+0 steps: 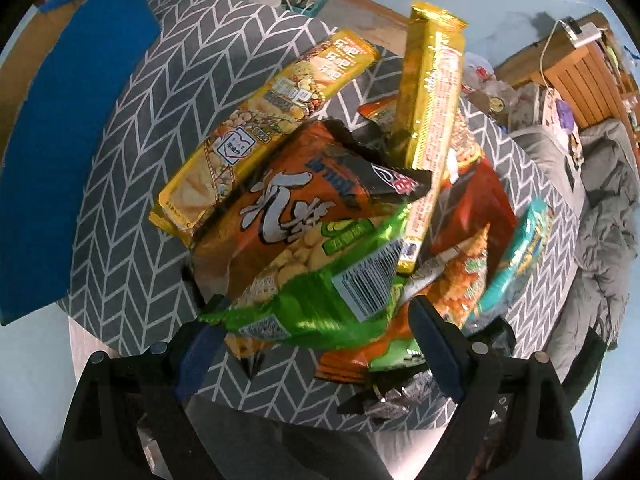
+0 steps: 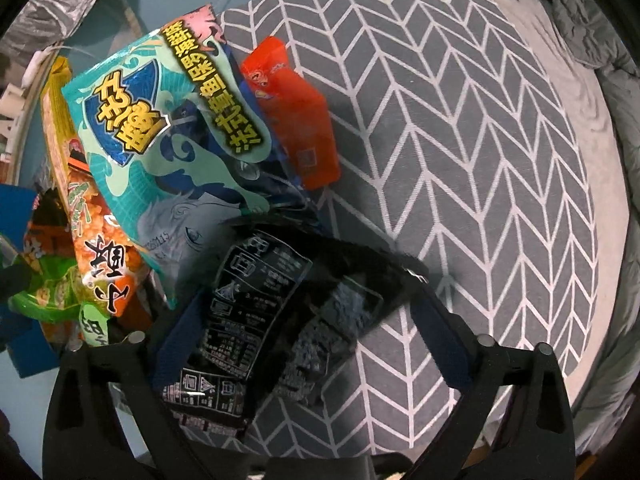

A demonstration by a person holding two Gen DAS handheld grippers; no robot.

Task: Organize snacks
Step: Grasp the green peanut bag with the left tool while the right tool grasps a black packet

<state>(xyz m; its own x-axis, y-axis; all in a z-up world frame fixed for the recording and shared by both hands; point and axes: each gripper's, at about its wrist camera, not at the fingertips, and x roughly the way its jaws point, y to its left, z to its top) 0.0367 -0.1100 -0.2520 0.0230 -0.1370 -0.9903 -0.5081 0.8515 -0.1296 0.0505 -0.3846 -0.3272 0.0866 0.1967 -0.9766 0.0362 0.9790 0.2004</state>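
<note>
Left wrist view: left gripper [image 1: 316, 320] spread over crinkled green foil snack bag [image 1: 320, 300], pads not pressing; pile on grey chevron-patterned cloth [image 1: 132, 184]. Leaning gold foil biscuit pack [image 1: 430, 120]: topple risk if jostled. Right gripper [image 2: 304, 320] agape around glossy black snack packet [image 2: 256, 312]; slip risk.
</note>
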